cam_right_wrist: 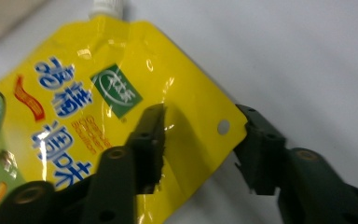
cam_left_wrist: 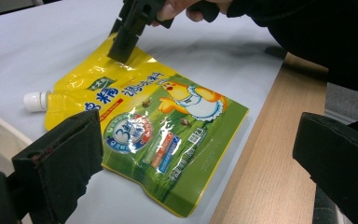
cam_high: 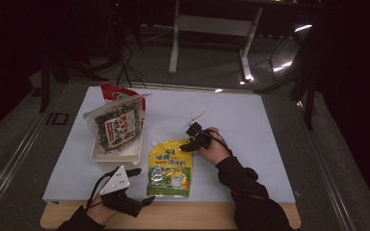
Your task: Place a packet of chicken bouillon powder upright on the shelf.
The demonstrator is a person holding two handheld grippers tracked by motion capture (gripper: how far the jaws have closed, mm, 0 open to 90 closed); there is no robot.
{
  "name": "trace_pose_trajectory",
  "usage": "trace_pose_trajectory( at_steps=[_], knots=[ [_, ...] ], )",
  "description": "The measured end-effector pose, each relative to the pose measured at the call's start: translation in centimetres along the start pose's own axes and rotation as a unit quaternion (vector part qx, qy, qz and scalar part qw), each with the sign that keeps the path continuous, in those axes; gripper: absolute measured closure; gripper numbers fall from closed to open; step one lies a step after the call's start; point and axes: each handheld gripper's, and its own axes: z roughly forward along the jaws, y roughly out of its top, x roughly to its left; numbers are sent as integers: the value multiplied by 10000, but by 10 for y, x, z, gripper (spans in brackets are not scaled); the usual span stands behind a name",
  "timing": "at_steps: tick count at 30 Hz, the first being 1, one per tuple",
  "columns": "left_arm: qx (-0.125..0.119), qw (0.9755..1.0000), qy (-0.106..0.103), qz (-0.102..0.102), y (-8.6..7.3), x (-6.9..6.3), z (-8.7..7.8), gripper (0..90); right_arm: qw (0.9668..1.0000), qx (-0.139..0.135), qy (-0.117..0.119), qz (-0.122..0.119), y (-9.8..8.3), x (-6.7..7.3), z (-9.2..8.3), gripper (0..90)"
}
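Note:
A yellow and green spouted pouch (cam_high: 169,169) (cam_left_wrist: 168,135) (cam_right_wrist: 74,93) lies flat on the white board, its white cap (cam_left_wrist: 35,100) pointing to the far left. My right gripper (cam_high: 189,140) (cam_right_wrist: 200,114) (cam_left_wrist: 121,51) stands at the pouch's far right corner. One jaw rests over the yellow film and the other sits off its edge on the board, so the corner with the punched hole lies between them with a gap left. My left gripper (cam_high: 142,185) (cam_left_wrist: 200,119) stands open near the table's front edge, just left of the pouch, with nothing in it.
A white tray (cam_high: 115,156) at the left holds a leaning seaweed snack bag (cam_high: 117,129), with a red bag (cam_high: 118,91) behind it. A thin white stick (cam_high: 196,118) lies past my right gripper. The wooden table edge (cam_high: 173,216) runs along the front.

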Motion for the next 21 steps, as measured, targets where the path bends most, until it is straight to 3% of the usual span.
trace_pose_trajectory(
  at_steps=[4,8,11,17,21],
  knots=[
    [0,10000,1,6,0,0,1,24,9996,199,45,-191,2,9,-3,893],
    [17,10000,6,21,0,0,1,24,9977,228,-235,-587,7,24,-9,900],
    [5,10000,9,-3,0,0,0,24,9967,147,-378,-708,10,30,-15,900],
    [-7,10000,34,-20,0,2,0,24,9958,-243,-371,-798,11,35,-32,900],
    [-9,10000,31,-18,0,2,0,24,9933,-599,-303,-945,12,40,-50,900]
  ],
)
